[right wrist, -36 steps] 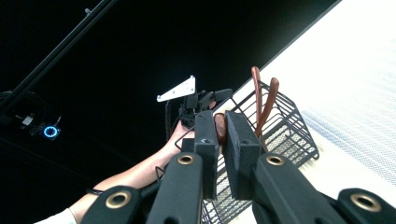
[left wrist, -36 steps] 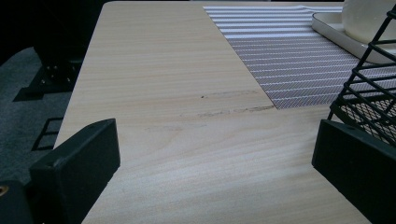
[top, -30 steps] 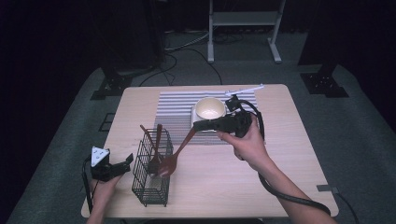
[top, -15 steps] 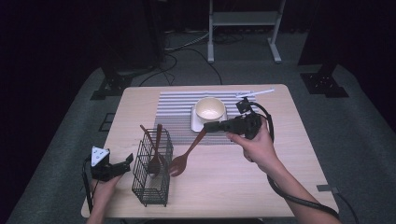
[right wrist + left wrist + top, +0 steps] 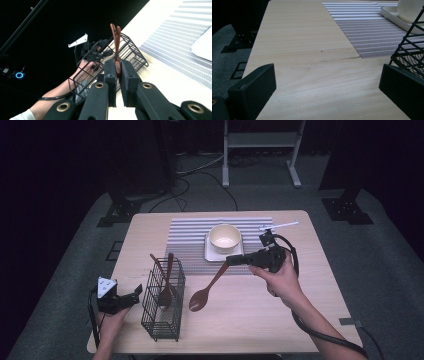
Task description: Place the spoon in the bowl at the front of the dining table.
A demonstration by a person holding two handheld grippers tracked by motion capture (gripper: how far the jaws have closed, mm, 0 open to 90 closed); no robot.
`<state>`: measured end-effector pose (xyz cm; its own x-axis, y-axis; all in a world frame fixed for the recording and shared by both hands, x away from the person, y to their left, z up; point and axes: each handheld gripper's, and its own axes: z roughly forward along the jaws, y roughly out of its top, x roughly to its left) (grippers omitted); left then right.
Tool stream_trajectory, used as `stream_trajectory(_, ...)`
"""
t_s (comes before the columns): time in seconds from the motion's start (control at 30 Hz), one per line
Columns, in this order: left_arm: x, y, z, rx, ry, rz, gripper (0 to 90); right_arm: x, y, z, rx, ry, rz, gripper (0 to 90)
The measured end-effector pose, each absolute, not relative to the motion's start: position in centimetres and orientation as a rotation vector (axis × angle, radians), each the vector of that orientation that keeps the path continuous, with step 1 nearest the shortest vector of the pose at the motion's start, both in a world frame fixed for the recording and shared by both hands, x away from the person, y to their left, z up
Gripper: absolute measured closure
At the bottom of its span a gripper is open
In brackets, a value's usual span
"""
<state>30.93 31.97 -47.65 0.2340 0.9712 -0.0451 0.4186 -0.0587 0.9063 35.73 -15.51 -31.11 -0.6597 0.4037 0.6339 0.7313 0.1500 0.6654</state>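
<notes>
The wooden spoon, clamped by its handle in the right gripper, is now held farther right of the wire basket, above the table. The left gripper is kept wide open and empty beside the basket. The spoon's bowl is hidden in the right gripper view.

Striped mat lies flat across far-centre of the pale wood surface. On the mat's right part: cream bowl, upright, sitting on a white square plate. White stick-like item at far right edge of mat, too small to ID. Beyond the surface: grey floor, black stand feet, metal frame w/ cables.
</notes>
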Motion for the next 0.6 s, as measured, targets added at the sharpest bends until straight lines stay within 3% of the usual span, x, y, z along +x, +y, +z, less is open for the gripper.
stream_trajectory(0.6,30.9,32.0,-47.7,1.622,1.321,0.79,0.0,36.3,-17.6,-33.8,-1.201,-2.103,-1.473,83.7)
